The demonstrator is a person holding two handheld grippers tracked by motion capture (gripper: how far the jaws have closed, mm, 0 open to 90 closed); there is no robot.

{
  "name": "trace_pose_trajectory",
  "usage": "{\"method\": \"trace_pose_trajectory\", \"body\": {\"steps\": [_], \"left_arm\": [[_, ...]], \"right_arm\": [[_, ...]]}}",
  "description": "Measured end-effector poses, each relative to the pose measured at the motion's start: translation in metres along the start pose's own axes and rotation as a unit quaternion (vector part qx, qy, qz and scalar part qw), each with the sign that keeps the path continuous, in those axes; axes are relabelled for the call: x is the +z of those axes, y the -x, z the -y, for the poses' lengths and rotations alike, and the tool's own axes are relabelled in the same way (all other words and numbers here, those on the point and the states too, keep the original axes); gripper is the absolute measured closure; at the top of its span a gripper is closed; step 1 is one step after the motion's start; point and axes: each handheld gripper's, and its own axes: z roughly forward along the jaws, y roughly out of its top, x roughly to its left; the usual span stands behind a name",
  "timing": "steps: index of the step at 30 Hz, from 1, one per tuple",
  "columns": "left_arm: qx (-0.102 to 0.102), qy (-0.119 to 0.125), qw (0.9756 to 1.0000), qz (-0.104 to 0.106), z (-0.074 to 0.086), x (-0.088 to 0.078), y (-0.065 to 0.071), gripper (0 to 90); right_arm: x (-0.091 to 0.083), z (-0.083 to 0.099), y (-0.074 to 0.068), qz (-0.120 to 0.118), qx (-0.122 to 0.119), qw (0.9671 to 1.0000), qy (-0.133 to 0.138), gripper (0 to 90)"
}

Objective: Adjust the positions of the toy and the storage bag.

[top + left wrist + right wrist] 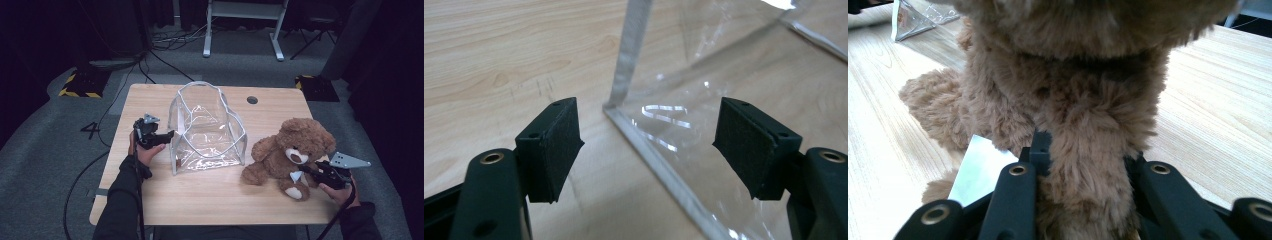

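Observation:
A clear plastic bag [207, 130] with white-edged seams stands open at the middle of the wooden table [210, 200]. My left gripper [170, 135] is at the bag's lower left corner and is open. In the left gripper view that corner of the bag [724, 65] lies between the pads [554, 145] of the left gripper [649, 145] without touching them. A brown teddy bear [292, 150] sits at the right. My right gripper [306, 171] is shut on one of its limbs. In the right gripper view the right gripper [1083, 165] squeezes the furry limb of the teddy bear [1068, 75], beside a white tag [980, 165].
A round cable hole [252, 100] sits near the table's far edge. Beyond the table are a white desk frame [245, 10], floor cables [170, 37] and two yellow-and-black striped bases [80, 82]. Bare wood lies along the front edge.

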Motion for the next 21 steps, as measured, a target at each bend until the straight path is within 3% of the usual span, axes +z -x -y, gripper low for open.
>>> {"method": "trace_pose_trajectory", "body": {"steps": [2, 8, 12, 16, 21], "left_arm": [[0.006, -0.007, 0.9999, 0.007, -0.007, 0.014, 0.004, 26.6], [0.009, -0.024, 0.9994, 0.022, -0.014, 0.036, 0.012, 27.5], [0.014, -0.028, 0.999, 0.033, -0.017, 0.043, 0.018, 28.1], [0.034, -0.033, 0.9982, 0.036, -0.022, 0.049, 0.03, 30.7], [0.055, -0.032, 0.9976, 0.029, -0.025, 0.052, 0.039, 33.1]], "right_arm": [[0.0, 0.0, 0.0, -0.002, -0.001, 1.0, 0.001, 70.9], [-0.001, 0.0, 0.0, -0.009, -0.004, 0.9999, 0.002, 70.5], [-0.001, -0.001, -0.001, -0.014, -0.011, 0.9998, 0.001, 69.7], [0.001, -0.005, -0.002, -0.023, -0.021, 0.9995, -0.005, 67.2], [0.002, -0.01, -0.002, -0.041, -0.026, 0.9987, -0.014, 54.6]]}}
